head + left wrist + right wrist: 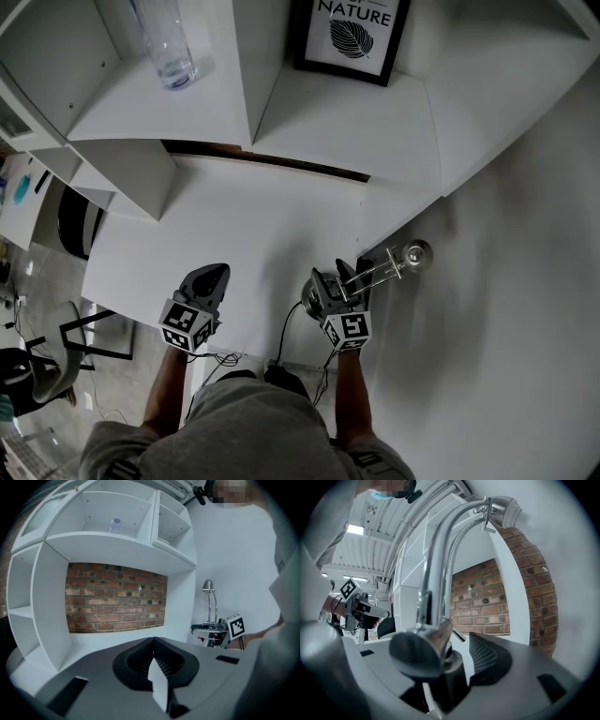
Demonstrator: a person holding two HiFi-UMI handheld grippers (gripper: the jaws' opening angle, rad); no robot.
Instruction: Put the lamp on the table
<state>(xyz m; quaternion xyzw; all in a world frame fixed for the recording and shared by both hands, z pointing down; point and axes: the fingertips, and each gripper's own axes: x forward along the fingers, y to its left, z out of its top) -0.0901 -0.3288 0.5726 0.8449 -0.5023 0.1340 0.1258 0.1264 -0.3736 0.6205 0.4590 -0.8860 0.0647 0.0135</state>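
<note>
The right gripper has its jaws spread wide, and the desk lamp stands between them. The lamp's round chrome base fills the gap close to the camera. The ribbed pad on the right stands clear of the stem, while the other pad is hidden behind the base. Whether the base sits flat on the surface cannot be told.

The left gripper has its jaws pressed together to a point, with nothing between them. It hangs over the near edge of the white table, to the left of the right gripper and apart from it.

The lamp is at the table's near right corner, just beside the white wall. Twin chrome rods rise upright from its base and curve over to a small bell-shaped head. A black cable runs from the base and drops over the table's near edge.

Farther back, a white shelf unit stands at the rear of the table, with a brick wall showing through its open lower part. A clear bottle stands in one upper compartment. A framed print with a leaf and the word NATURE stands in the compartment to its right.
</note>
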